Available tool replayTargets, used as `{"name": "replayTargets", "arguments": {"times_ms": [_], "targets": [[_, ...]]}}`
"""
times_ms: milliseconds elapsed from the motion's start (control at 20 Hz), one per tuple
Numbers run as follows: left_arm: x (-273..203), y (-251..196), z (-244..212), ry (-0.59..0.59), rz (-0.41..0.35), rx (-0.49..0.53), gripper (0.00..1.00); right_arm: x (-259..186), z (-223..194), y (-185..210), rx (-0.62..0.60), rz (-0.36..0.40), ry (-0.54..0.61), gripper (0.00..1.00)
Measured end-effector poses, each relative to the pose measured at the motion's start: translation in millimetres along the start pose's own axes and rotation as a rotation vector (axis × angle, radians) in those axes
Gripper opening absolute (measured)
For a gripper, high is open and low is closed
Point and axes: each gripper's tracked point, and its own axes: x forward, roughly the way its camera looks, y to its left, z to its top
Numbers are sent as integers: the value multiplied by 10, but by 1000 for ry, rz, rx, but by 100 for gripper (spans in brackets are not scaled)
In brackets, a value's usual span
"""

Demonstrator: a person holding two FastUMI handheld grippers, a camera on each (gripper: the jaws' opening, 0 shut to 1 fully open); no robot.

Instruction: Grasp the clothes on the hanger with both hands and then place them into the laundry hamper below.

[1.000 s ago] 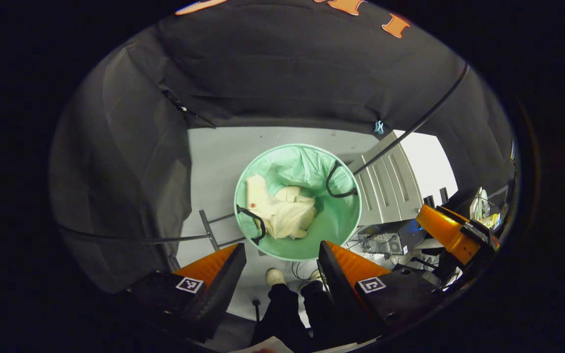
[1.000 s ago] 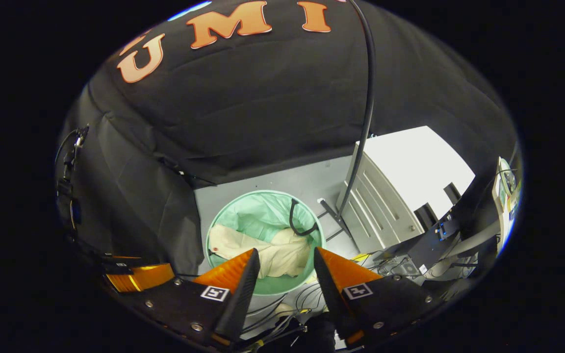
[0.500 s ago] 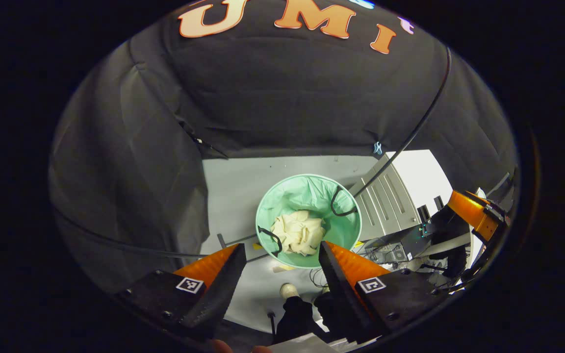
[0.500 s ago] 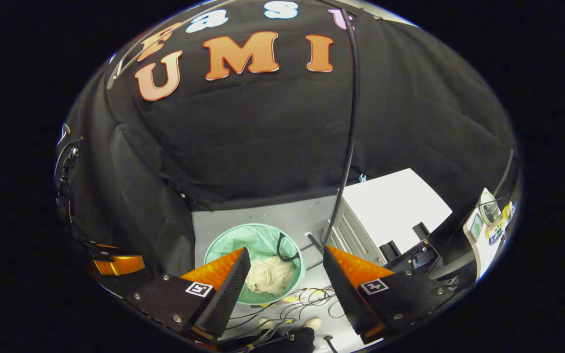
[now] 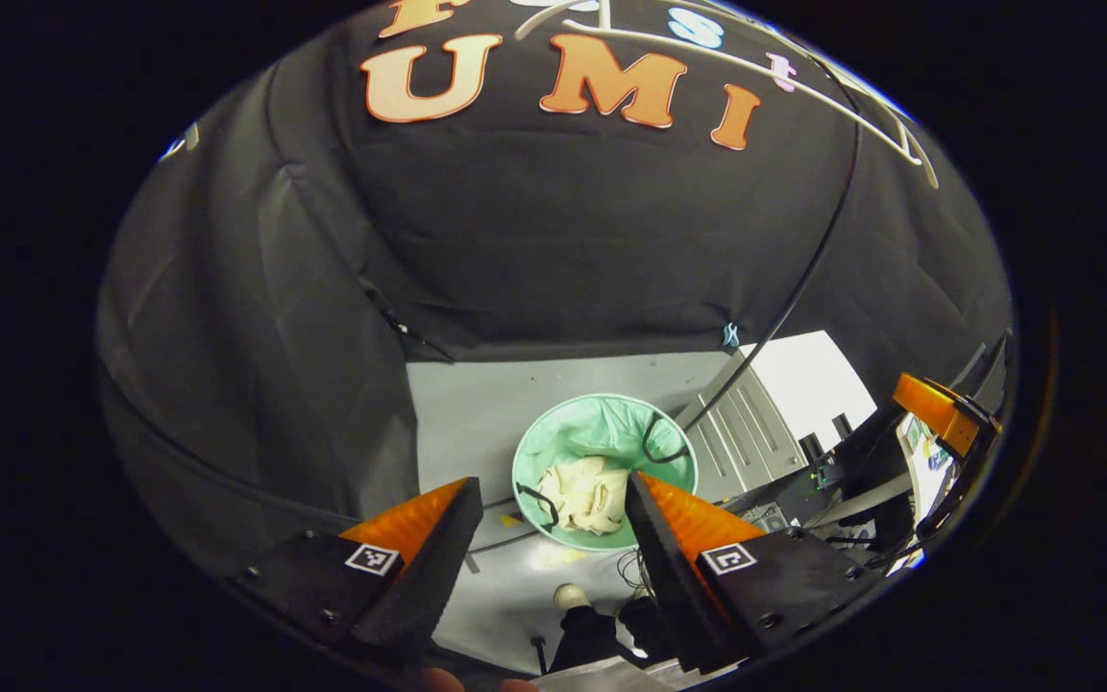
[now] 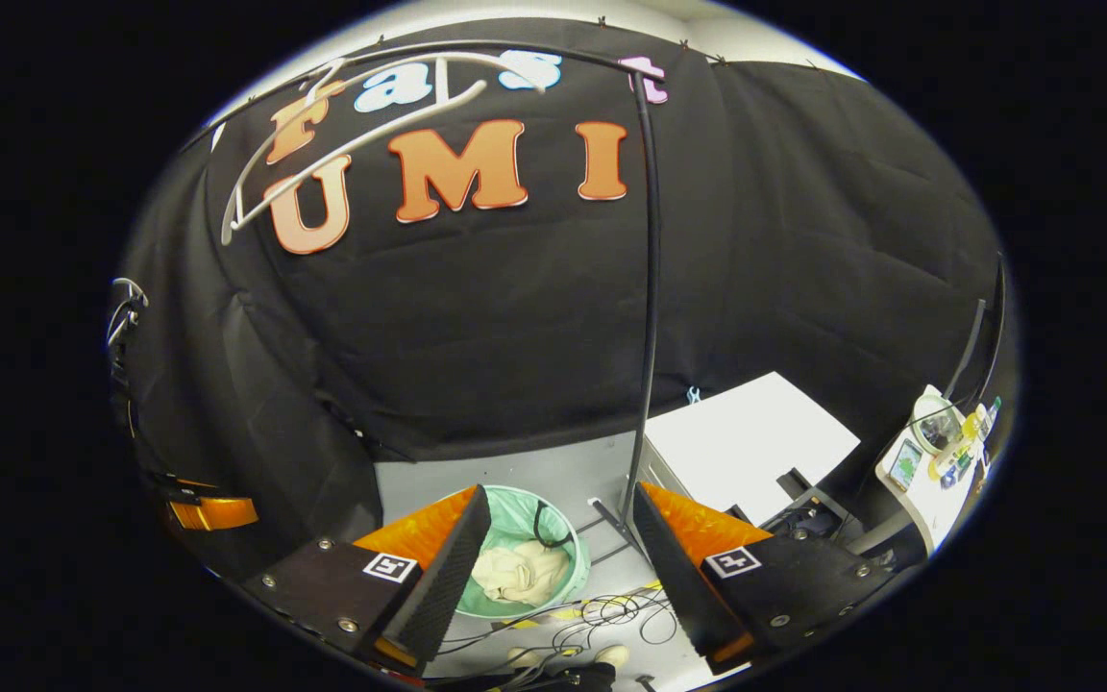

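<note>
Down on the floor [image 5: 462, 423], the green hamper [image 5: 602, 423] holds the cream clothes [image 5: 592, 495], bunched in a heap at its bottom; right gripper view gives the same, clothes [image 6: 515, 574] inside hamper [image 6: 568, 548]. Left gripper [image 5: 549, 543]: jaws released, wide apart, nothing between them. Right gripper [image 6: 553, 557]: jaws likewise released and empty. Both sit high above the hamper, well apart from it. White hanger [image 6: 342, 144] hangs bare on the black rail [image 6: 650, 288] near the top of frame, though the fisheye edge blurs it, so probably bare. Judgement: task looks complete, with the clothes off the hanger and in the hamper; nothing left to place.
</note>
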Motion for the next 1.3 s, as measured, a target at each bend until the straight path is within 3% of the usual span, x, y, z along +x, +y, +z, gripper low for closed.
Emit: {"name": "replayTargets", "arguments": {"times_ms": [650,950,1300], "targets": [[-1007,-36,1402,-417,-3,11,100,-842,1130,-342,-4,-51,-287,93],[-1189,-70,1681,-557,16,17,98,-1173,1577,-339,-11,-43,-410,93],[-1463,-37,1926,-638,32,6,97,-1292,1809,-354,-34,-30,-483,93]]}}
